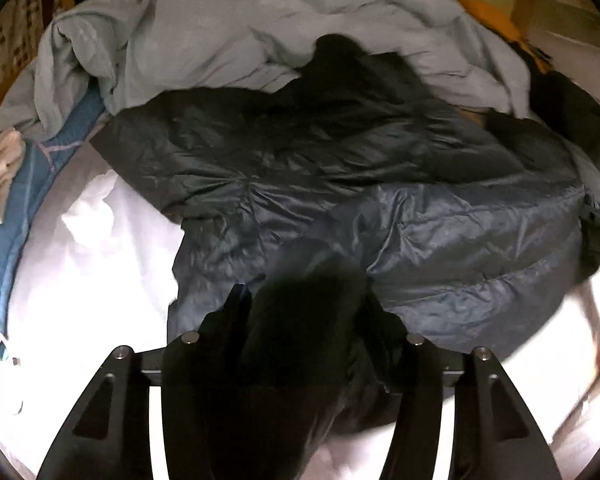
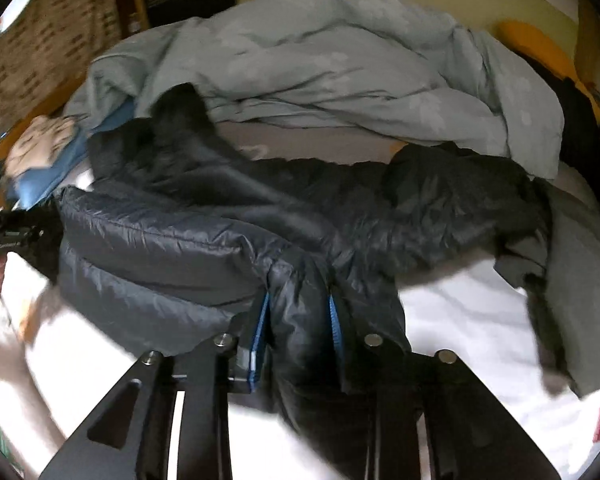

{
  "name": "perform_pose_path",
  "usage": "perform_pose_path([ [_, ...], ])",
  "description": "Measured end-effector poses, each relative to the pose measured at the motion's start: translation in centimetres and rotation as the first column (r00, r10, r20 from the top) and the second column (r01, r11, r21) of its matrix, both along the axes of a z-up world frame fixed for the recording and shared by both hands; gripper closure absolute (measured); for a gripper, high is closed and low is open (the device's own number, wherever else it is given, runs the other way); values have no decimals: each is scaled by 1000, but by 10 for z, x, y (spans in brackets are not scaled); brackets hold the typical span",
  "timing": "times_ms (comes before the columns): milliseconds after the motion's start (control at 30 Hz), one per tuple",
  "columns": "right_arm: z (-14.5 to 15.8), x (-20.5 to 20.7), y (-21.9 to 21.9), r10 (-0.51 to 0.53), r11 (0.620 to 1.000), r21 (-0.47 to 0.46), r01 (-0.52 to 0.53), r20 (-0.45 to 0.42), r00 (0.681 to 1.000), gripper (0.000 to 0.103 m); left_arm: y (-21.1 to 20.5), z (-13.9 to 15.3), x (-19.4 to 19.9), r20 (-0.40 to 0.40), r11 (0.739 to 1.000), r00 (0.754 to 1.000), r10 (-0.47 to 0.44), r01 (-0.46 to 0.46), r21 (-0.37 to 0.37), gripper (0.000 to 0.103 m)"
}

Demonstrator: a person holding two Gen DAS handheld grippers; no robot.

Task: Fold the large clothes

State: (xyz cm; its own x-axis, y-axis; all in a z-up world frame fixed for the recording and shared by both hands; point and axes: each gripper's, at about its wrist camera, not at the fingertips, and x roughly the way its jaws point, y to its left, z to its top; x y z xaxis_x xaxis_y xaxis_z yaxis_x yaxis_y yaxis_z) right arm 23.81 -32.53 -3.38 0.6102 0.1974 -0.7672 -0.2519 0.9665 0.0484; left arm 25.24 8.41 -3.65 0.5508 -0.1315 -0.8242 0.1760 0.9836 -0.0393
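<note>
Two tongs are each pinching a bunched fold of the dark puffer jacket: the left tongs are gripping a black wad at its near hem, and the right tongs, blue pads showing, are clamping a ridge of quilted shell. Beyond them the jacket is sprawling across the white bed sheet, sleeves trailing toward the rumpled grey duvet. It is looking light, puffy and slick, so thick seams or the hem are probably offering surer holds than smooth panels.
</note>
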Motion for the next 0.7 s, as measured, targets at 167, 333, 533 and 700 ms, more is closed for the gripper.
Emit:
perform_pose_path([
  [167, -40, 36, -1, -66, 997, -30, 66, 13, 998, 45, 4, -34, 21, 18, 999, 1000, 1, -2, 48, 33],
  [333, -45, 38, -12, -115, 993, -4, 115, 72, 991, 39, 11, -30, 25, 73, 999, 997, 21, -23, 32, 30],
  [533, 6, -5, -19, -237, 960, -57, 272, 346, 908, 34, 25, 34, -21, 337, 998, 940, 60, -53, -32, 20],
  [700, 36, -38, -27, -233, 973, 73, 221, 312, 921, 39, 41, 60, -52, 397, 993, 913, 89, -51, -103, 21],
])
